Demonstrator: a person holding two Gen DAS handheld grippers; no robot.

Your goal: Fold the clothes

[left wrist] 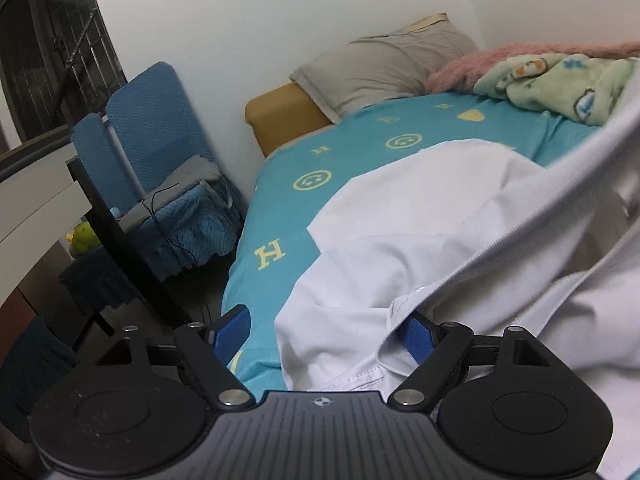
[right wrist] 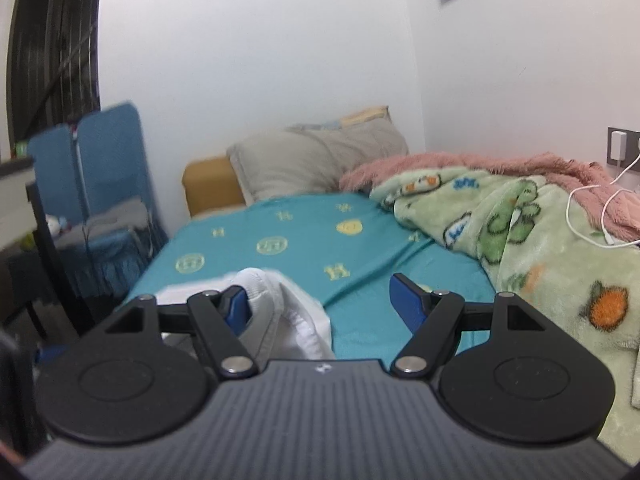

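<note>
One white garment (left wrist: 420, 240), one grey pillow (left wrist: 380, 68), two blankets showing: one green (right wrist: 540, 240), one pink (right wrist: 480, 164). One blue chair (left wrist: 152, 120) sitting left of frame.

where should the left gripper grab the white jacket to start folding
Grip the ribbed zipper edge of the white jacket, coming in low from the near bed edge. That thick hem sits raised off the teal sheet beside the left gripper, whose jaws are open.

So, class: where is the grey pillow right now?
In both wrist views the grey pillow lies at the bed's far end, against the wall, left of the pink blanket.
</note>
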